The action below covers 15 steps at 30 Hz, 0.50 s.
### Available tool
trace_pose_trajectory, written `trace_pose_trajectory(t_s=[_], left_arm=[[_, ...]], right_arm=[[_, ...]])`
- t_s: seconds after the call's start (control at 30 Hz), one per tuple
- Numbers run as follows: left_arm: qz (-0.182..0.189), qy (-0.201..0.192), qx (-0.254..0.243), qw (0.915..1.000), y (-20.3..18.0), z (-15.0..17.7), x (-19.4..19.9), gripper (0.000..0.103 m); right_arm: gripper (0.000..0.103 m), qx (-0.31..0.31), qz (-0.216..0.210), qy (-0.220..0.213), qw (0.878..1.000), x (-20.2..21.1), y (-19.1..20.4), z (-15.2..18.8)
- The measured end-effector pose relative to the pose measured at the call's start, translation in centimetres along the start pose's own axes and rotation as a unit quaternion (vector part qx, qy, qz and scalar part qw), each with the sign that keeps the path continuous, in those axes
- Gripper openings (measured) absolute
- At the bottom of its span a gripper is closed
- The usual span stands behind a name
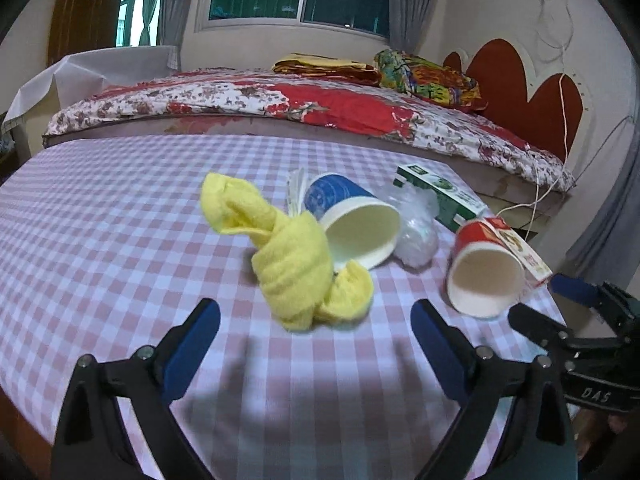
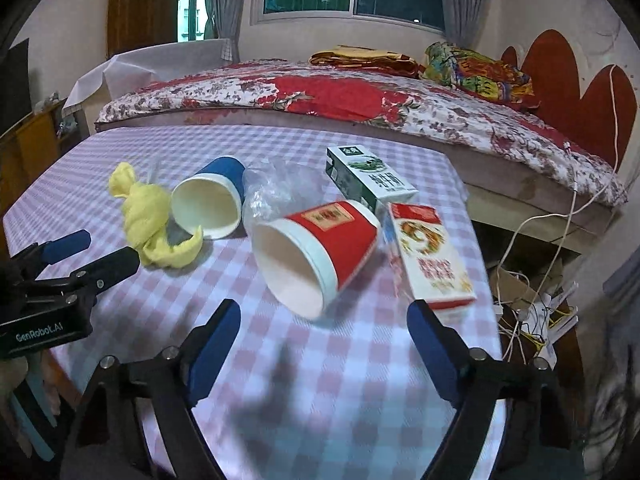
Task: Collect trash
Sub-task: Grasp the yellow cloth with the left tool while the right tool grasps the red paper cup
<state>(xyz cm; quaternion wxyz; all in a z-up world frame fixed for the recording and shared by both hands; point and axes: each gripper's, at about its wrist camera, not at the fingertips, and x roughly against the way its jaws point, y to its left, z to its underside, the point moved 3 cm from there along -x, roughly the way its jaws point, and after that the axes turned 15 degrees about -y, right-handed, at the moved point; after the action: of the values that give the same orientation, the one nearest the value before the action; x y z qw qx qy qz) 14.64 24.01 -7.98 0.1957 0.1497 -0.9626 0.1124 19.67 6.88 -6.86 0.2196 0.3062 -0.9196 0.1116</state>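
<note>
Trash lies on a checked tablecloth [image 1: 100,216] [image 2: 340,380]. A crumpled yellow cloth [image 1: 292,256] [image 2: 148,220] lies just ahead of my open, empty left gripper [image 1: 316,324]. A blue paper cup [image 1: 352,220] [image 2: 212,200] lies on its side behind the cloth. Clear crumpled plastic [image 1: 416,224] [image 2: 276,188] sits beside it. A red paper cup [image 1: 484,268] [image 2: 320,248] lies on its side just ahead of my open, empty right gripper [image 2: 324,324]. A red carton [image 2: 428,252] [image 1: 520,248] and a green carton [image 2: 364,176] [image 1: 444,196] lie to the right.
A bed [image 1: 280,100] [image 2: 360,92] with a floral quilt stands right behind the table. The table's right edge drops to cables and clutter on the floor [image 2: 532,300]. The left gripper [image 2: 88,256] shows at the left of the right wrist view, the right gripper [image 1: 552,304] at the right of the left wrist view.
</note>
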Motion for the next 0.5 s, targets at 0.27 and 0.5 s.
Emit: trace_pose_trajectory(t_s=[0.27,0.5], left_arm=[[0.009,0.025,0.023,0.9994,1.0,0.0,-3.2,0.081],[0.013,0.047,0.045,0.9978,1.6,0.4,-4.1,0.042]], right_arm=[[0.064,-0.011,0.020,0.026,0.999,-4.6,-0.3,-0.4],[0.018,-0.030,0.013,0.030,0.999,-5.3,-0.8,-0.4]])
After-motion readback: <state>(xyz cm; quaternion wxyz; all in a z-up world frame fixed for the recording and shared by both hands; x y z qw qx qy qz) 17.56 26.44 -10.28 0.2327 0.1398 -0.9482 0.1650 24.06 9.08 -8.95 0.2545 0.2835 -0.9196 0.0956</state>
